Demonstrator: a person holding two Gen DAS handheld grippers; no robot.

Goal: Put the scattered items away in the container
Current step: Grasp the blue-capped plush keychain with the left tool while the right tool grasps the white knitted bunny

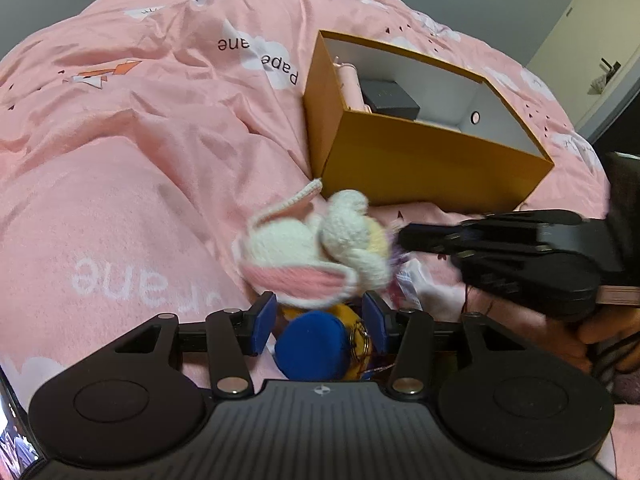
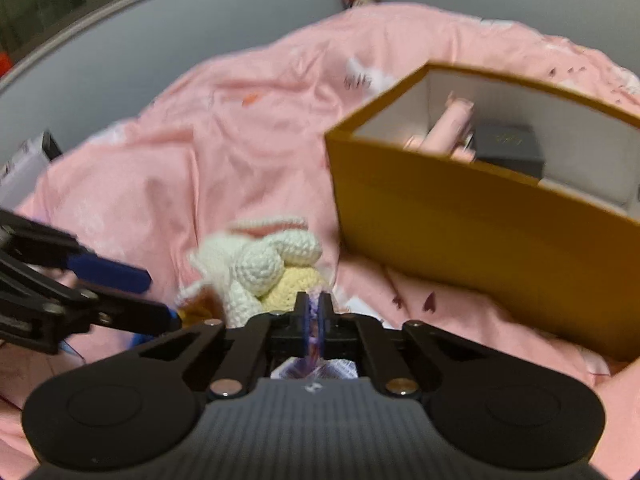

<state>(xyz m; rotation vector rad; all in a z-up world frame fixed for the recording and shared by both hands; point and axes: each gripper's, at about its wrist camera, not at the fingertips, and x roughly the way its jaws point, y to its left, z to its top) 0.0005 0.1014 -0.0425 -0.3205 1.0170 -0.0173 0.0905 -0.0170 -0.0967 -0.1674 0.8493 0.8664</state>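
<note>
My crochet bunny (image 1: pixel 316 248) lies on the pink bedspread (image 1: pixel 160 128) printed "paper plane", just beside the orange box (image 1: pixel 420 160). My left hand-held gripper (image 1: pixel 320 320) straddles its blue-and-yellow end, half open; my right hand-held gripper (image 2: pixel 316 312) is clamped on something thin and purple.

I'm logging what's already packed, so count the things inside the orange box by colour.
Inside the orange box:
Pink: 1, the pink tube-shaped item
Black: 1, the small black box
Total: 2 visible; part of the floor is hidden by the near wall.
</note>
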